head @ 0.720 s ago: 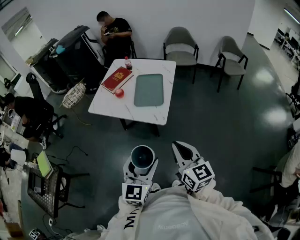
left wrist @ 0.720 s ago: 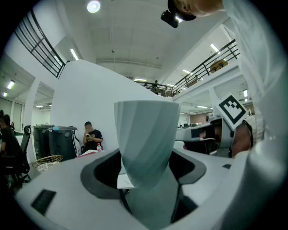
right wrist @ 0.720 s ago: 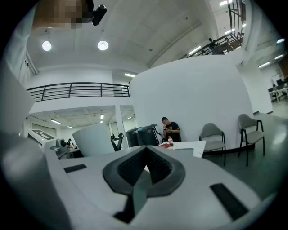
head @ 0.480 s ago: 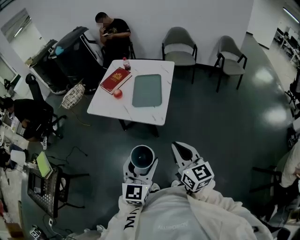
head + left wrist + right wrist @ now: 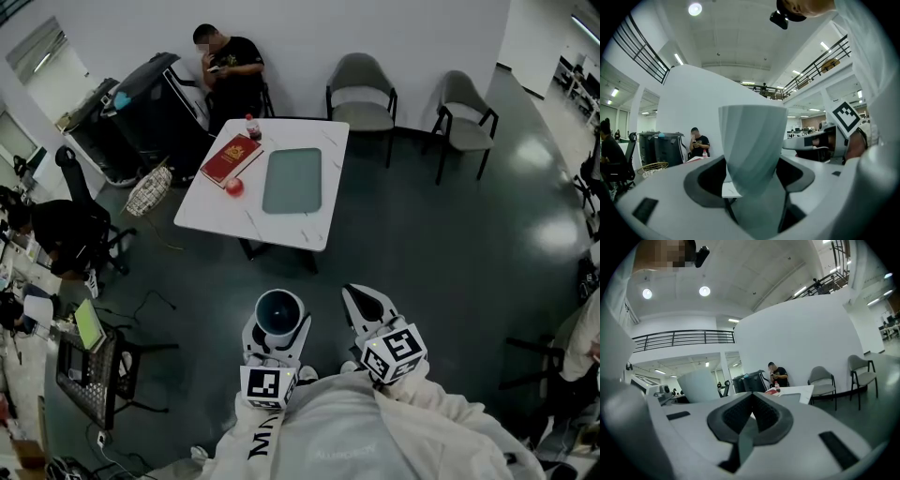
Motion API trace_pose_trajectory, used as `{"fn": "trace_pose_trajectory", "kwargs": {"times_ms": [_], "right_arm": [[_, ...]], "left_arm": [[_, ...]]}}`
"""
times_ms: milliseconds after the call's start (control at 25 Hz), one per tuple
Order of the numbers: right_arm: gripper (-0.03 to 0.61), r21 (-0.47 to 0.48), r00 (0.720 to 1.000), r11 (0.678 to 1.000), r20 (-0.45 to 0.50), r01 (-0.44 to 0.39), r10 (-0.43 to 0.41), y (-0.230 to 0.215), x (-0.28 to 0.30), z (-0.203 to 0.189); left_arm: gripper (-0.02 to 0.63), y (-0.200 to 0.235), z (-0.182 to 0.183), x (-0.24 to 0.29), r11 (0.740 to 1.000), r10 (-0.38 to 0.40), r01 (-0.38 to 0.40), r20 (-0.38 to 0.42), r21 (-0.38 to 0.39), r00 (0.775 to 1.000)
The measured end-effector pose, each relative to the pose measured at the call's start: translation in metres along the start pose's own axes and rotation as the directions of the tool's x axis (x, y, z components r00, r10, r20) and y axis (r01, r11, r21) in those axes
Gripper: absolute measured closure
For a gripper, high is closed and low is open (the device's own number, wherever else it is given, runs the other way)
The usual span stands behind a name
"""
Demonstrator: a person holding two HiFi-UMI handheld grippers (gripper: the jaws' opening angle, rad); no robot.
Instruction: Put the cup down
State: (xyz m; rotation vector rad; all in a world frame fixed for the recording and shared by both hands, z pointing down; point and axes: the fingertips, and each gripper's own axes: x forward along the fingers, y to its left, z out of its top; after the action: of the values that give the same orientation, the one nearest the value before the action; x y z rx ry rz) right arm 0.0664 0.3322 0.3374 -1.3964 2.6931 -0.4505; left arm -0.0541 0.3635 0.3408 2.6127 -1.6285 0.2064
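- White square marble-look table point(image 5: 220, 214) stands far ahead of the person, well apart from both grippers; dark glossy floor point(image 5: 422, 244) lies between.
- On the table: red hardcover book point(image 5: 232, 157) at far left, small red round fruit point(image 5: 234, 187) just beside it, clear bottle with red label point(image 5: 251, 127) at the far edge, grey-green rectangular tray point(image 5: 292, 180) in the middle.
- Two grey padded chairs point(image 5: 362, 94) along the far wall to the right; seated person in black shirt point(image 5: 228, 66) at far left beside a black wheeled bin point(image 5: 155, 103).
- Left gripper point(image 5: 277, 330) is held near the body, roughly level, jaws spread wide and clamped on a pale blue-grey ribbed cup point(image 5: 751, 140), upright, in the air over the floor.
- Right gripper point(image 5: 367, 305) is just beside it, level, jaws pressed together, nothing in them.
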Motion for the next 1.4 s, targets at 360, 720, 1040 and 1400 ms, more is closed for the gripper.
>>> {"fn": "trace_pose_trajectory", "kwargs": {"times_ms": [360, 720, 1040, 1400], "right_arm": [[0.574, 0.016, 1.0, 1.0, -0.016, -0.023, 0.023, -0.033, -0.023, -0.006], [0.574, 0.032, 1.0, 0.999, -0.011, -0.027, 0.028, -0.051, -0.03, -0.005], [0.574, 0.019, 1.0, 1.0, -0.011, -0.017, 0.018, -0.059, -0.017, -0.006], [0.573, 0.015, 1.0, 1.0, -0.031, 0.001, -0.001, -0.074, -0.011, -0.01]], "left_arm": [[0.27, -0.023, 0.003, 0.009, 0.998, 0.063, -0.063, 0.022, 0.01, 0.998], [0.27, -0.031, 0.005, 0.021, 0.997, 0.074, -0.074, 0.014, 0.034, 0.997], [0.27, -0.027, -0.002, 0.034, 0.997, 0.069, -0.07, 0.009, 0.028, 0.998], [0.27, -0.023, -0.001, 0.056, 0.998, 0.058, -0.058, 0.019, 0.019, 0.998]]}}
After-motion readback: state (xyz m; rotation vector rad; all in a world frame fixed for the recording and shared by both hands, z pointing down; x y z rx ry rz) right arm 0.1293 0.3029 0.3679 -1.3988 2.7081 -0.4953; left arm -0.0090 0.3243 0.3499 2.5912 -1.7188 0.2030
